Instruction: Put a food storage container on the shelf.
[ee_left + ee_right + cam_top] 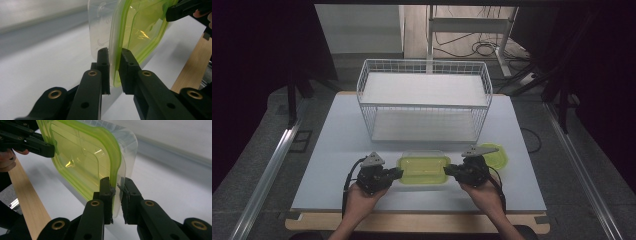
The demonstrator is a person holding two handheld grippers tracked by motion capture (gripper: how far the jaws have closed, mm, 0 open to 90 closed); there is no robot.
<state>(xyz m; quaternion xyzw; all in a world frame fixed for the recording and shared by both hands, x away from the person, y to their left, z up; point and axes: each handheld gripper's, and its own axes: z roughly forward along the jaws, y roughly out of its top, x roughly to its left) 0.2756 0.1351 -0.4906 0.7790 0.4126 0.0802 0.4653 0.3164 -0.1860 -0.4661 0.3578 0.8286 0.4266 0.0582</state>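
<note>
A clear rectangular container with a green lid (423, 170) is at the front middle of the white table (337, 145). My left gripper (398, 173) is shut on its left end. In the left gripper view the jaws (114, 51) pinch the green lid's rim (142, 32) and the clear wall together. My right gripper (448, 171) is shut on the opposite end, its jaws (117, 180) clamping the lid edge (82, 157) and clear rim. Each gripper view also shows the other gripper at the far end. I cannot tell whether the container rests on the table.
A white wire basket (424, 100) with a shelf stands across the back middle of the table. A round green lid or dish (497, 156) lies just behind my right gripper. A wooden strip (412, 221) runs along the table's near edge.
</note>
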